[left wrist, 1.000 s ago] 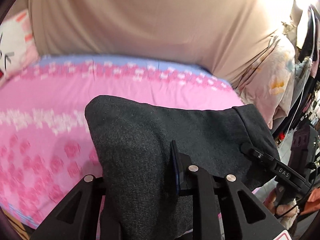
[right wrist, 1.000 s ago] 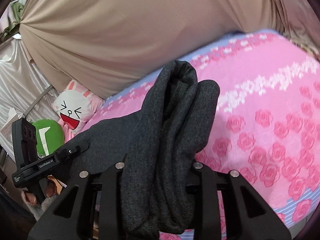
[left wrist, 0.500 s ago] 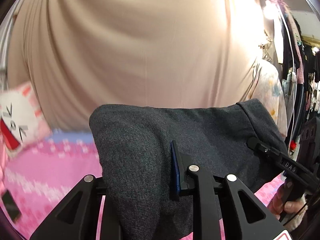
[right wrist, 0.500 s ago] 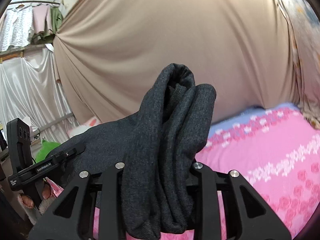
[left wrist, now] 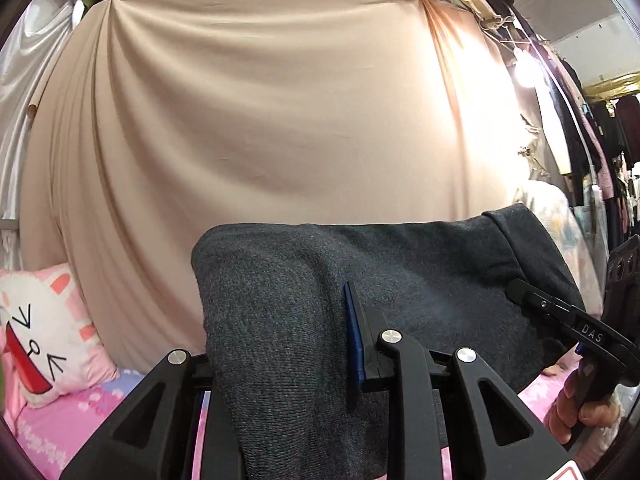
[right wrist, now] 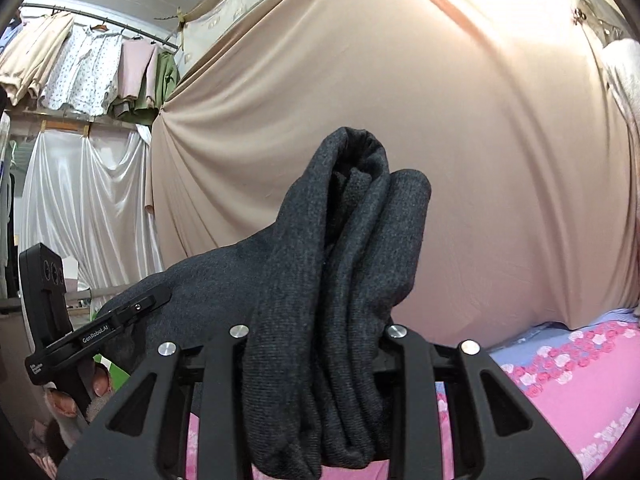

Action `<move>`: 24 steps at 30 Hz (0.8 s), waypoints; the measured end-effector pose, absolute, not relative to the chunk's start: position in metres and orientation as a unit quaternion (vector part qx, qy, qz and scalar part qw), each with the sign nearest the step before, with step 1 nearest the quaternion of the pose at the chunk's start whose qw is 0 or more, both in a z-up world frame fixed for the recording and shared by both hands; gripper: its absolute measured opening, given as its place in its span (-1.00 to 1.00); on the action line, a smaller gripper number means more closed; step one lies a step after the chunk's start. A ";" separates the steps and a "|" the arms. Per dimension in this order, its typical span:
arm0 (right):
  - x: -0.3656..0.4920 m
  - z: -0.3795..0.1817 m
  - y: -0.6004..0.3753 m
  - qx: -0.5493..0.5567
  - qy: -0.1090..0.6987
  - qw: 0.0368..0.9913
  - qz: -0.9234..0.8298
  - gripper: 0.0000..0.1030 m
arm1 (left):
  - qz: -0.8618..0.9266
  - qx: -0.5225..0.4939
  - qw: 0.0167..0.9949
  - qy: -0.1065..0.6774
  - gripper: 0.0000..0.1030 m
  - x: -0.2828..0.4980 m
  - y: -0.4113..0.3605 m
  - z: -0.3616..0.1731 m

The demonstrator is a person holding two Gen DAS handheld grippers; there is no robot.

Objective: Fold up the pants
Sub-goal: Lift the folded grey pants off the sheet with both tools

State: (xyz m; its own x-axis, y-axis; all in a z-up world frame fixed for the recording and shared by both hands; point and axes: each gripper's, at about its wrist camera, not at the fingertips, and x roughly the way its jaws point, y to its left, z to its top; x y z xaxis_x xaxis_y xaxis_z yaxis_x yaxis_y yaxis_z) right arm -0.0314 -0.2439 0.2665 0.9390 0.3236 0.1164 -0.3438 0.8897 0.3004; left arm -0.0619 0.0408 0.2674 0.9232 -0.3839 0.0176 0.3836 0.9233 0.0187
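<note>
The dark grey pants point(left wrist: 304, 304) hang in the air, stretched between both grippers. My left gripper point(left wrist: 280, 344) is shut on one bunched end of the pants. My right gripper point(right wrist: 320, 344) is shut on the other end, where the pants point(right wrist: 344, 248) stand up in thick folds between the fingers. In the left wrist view the right gripper point(left wrist: 568, 320) shows at the far right, clamped on the cloth. In the right wrist view the left gripper point(right wrist: 116, 320) shows at the far left.
A beige curtain point(left wrist: 280, 120) fills the background. The pink rose-patterned bed point(right wrist: 560, 384) lies below. A cat-face pillow point(left wrist: 44, 328) sits at the bed's left end. Clothes hang on a rack point(right wrist: 88, 68) at upper left.
Both grippers have lifted the pants up from the bed. The views have tilted from the pink bed up to the beige curtain. Both grips are unchanged.
</note>
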 end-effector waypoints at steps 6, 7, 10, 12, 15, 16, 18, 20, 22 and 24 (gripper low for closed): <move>0.030 0.245 -0.241 0.172 0.004 0.972 0.163 -0.44 | -0.168 0.019 0.985 0.026 -0.59 0.002 0.023 0.242; 0.040 0.238 -0.243 0.175 0.013 0.971 0.160 -0.44 | -0.163 0.019 0.986 0.040 -0.59 0.017 0.021 0.234; 0.072 0.216 -0.245 0.187 0.046 0.970 0.147 -0.44 | -0.153 0.020 0.984 0.085 -0.58 0.060 0.015 0.211; 0.091 0.201 -0.246 0.192 0.068 0.969 0.139 -0.44 | -0.148 0.021 0.983 0.110 -0.58 0.083 0.011 0.195; 0.118 0.182 -0.245 0.192 0.095 0.968 0.128 -0.44 | -0.142 0.020 0.979 0.147 -0.58 0.118 0.006 0.167; 0.124 0.176 -0.245 0.192 0.102 0.968 0.125 -0.44 | -0.140 0.020 0.978 0.156 -0.58 0.127 0.004 0.158; 0.138 0.164 -0.245 0.194 0.117 0.967 0.119 -0.44 | -0.137 0.020 0.975 0.172 -0.58 0.141 0.001 0.144; 0.148 0.150 -0.249 0.197 0.131 0.965 0.113 -0.44 | -0.138 0.016 0.973 0.185 -0.58 0.153 0.000 0.133; 0.158 0.135 -0.252 0.202 0.147 0.963 0.105 -0.44 | -0.138 0.011 0.970 0.199 -0.57 0.165 -0.002 0.122; 0.165 0.122 -0.254 0.202 0.162 0.961 0.097 -0.44 | -0.140 0.009 0.968 0.208 -0.57 0.174 -0.004 0.110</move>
